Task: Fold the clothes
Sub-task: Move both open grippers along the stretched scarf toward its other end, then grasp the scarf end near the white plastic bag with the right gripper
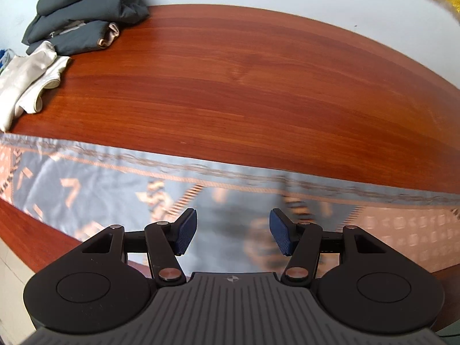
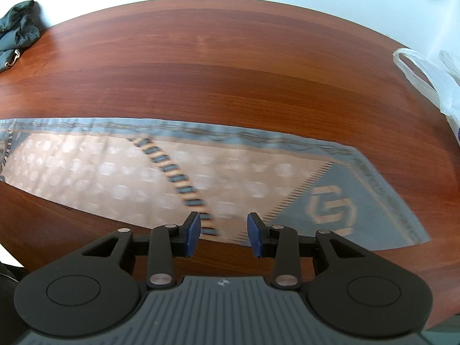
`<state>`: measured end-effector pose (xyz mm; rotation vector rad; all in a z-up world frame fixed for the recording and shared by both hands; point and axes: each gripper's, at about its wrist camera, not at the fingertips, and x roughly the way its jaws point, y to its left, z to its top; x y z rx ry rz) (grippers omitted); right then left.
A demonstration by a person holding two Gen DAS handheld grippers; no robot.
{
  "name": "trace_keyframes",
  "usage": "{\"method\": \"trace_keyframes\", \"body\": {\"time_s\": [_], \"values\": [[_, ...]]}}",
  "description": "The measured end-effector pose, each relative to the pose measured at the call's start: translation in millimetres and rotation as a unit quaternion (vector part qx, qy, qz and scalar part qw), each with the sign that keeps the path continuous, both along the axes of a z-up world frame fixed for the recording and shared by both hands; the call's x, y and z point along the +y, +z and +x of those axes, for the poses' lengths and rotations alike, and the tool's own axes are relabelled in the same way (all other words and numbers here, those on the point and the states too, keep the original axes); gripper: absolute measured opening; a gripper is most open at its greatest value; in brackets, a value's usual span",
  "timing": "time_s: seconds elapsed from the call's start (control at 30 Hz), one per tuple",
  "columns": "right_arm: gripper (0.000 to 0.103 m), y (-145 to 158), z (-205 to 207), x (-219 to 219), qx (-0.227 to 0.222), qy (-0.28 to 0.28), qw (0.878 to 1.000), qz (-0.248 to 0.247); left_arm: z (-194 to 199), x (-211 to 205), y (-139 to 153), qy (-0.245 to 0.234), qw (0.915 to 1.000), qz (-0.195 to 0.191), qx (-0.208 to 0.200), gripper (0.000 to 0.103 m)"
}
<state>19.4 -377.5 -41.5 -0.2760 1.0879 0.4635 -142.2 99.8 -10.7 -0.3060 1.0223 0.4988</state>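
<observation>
Both grippers sit low over the near edge of the wooden table [image 1: 244,86], pointing forward across it. The left gripper [image 1: 233,231] has its jaws wide apart with nothing between them, hanging over the grey-and-tan patterned scarf [image 1: 95,184]. The right gripper [image 2: 223,234] is also spread open and holding nothing, right at the scarf's near edge. The scarf lies flat in a long band across the table. A dark green garment [image 1: 86,8] and a white garment [image 1: 26,83] sit folded at the far left; a white plastic bag [image 2: 434,80] is at the far right.

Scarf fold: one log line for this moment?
scarf: flat on table | left gripper: open | right gripper: open | nothing held
</observation>
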Motion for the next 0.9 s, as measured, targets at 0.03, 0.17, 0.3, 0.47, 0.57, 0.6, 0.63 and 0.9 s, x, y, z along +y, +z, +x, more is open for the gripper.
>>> {"method": "trace_keyframes", "body": {"time_s": [0.03,0.17,0.3,0.47,0.57,0.6,0.63,0.9], "values": [[0.041,0.1,3.5,-7.2,0.0,0.001,1.0,-0.001,2.9,-11.7,-0.3,0.0,1.0,-0.001,0.0,0.059],[0.041,0.7,17.7,-36.0,0.001,0.005,1.0,-0.004,15.4,-50.2,-4.5,0.004,1.0,-0.008,-0.001,0.059],[0.041,1.3,31.9,-64.9,0.001,0.008,1.0,-0.008,27.6,-83.2,-8.0,0.012,0.9998,-0.014,-0.001,0.059],[0.041,2.0,49.6,-100.9,0.002,0.013,1.0,-0.012,43.4,-119.9,-9.6,0.003,0.9999,-0.015,-0.004,0.059],[0.045,2.5,60.3,-122.6,0.002,0.015,1.0,-0.014,54.5,-141.4,-9.1,-0.016,0.9999,-0.005,-0.003,0.059],[0.047,2.6,63.8,-129.8,0.002,0.016,1.0,-0.015,57.0,-146.2,-9.1,-0.019,0.9998,-0.004,-0.002,0.059],[0.05,0.7,70.9,-140.2,0.002,0.017,1.0,-0.017,59.4,-150.5,-9.2,-0.021,0.9998,-0.005,-0.002,0.059],[0.054,-16.0,92.0,-194.0,0.006,0.0,1.0,-0.031,79.1,-184.2,-8.5,-0.034,0.9994,-0.005,-0.001,0.059]]}}
